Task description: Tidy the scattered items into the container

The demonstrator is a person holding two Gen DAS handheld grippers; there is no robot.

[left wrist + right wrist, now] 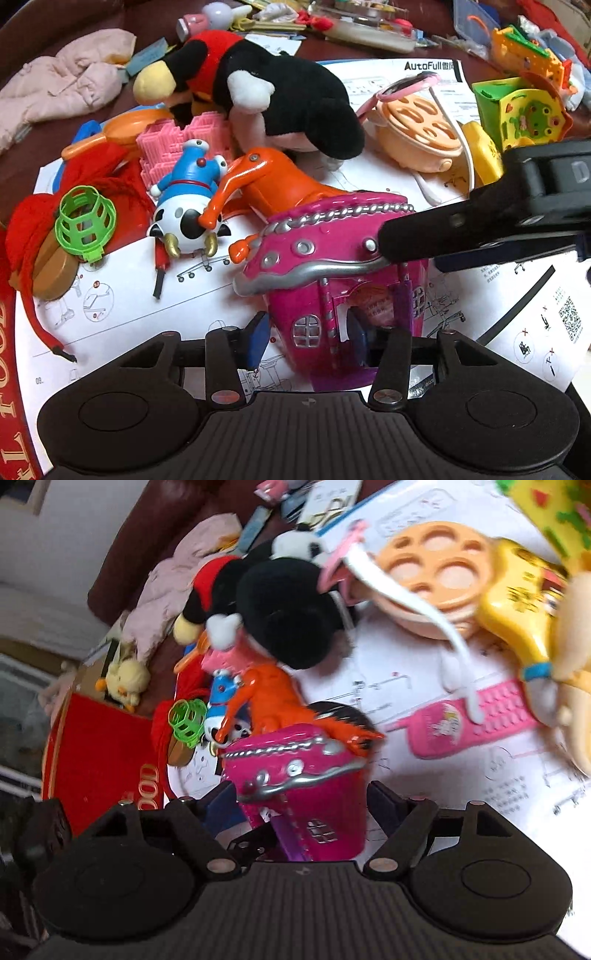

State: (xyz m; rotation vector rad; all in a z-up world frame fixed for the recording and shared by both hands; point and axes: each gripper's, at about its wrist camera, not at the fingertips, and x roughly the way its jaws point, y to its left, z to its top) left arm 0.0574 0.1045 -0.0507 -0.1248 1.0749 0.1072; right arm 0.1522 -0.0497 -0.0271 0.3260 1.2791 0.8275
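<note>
A magenta toy house with silver trim (332, 280) lies on white instruction sheets (207, 291). The fingers of my left gripper (308, 341) stand on either side of its base, blue pads close to its walls. My right gripper (301, 808) also straddles the house (295, 786); one of its black fingers (436, 236) reaches in from the right onto the roof in the left wrist view. Whether either grips it I cannot tell. A red container (99, 760) stands at the left; its rim shows in the left wrist view (7, 369).
Behind the house lie an orange toy horse (273, 184), a blue and white figure (188, 206), a green cage ball (85, 218), a black plush (280, 99) and a peach lid (421, 125). A pink toy phone (469, 720) and yellow toy (517, 609) lie right.
</note>
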